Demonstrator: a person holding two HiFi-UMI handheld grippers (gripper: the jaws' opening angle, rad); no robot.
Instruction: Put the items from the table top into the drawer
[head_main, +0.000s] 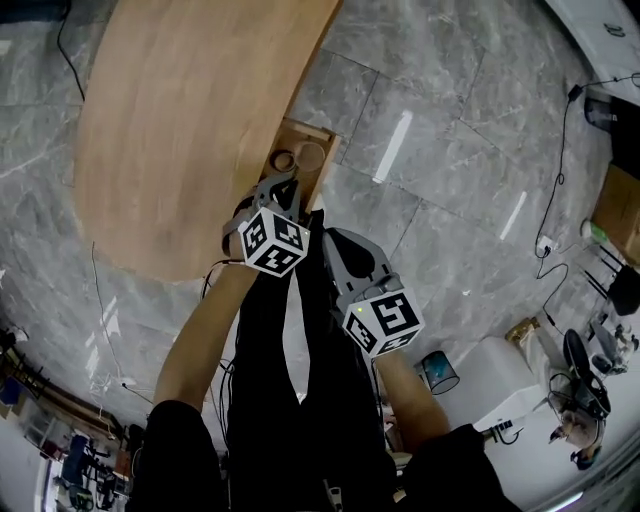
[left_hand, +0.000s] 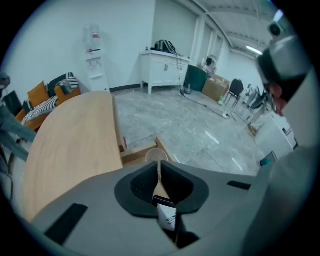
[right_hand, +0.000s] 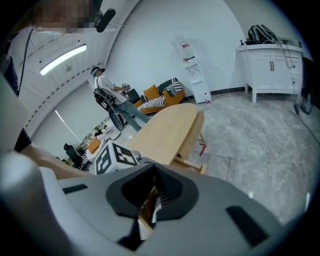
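The left hand-held gripper (left_hand: 158, 166) hung over the open drawer (head_main: 322, 136) with its jaws closed to a bare slit and nothing between them. The right hand-held gripper (right_hand: 152, 172), just beside it and nearer the person, was likewise all but closed and empty.

Two round things lay inside the drawer, a ring (head_main: 283, 160) and a pale round one (head_main: 311, 156), side by side. Each lay flat with its opening upward, so neither had a long axis or pointed any way.

The drawer stuck out from under the straight edge of the desk (head_main: 200, 120), close to its rounded end, with its long axis square to that edge. No item showed on the part of the desk top in view.

The step in hand was probably shutting the drawer. It would go best pushed on the middle of its front, straight along its slide, so it would not skew or jam.
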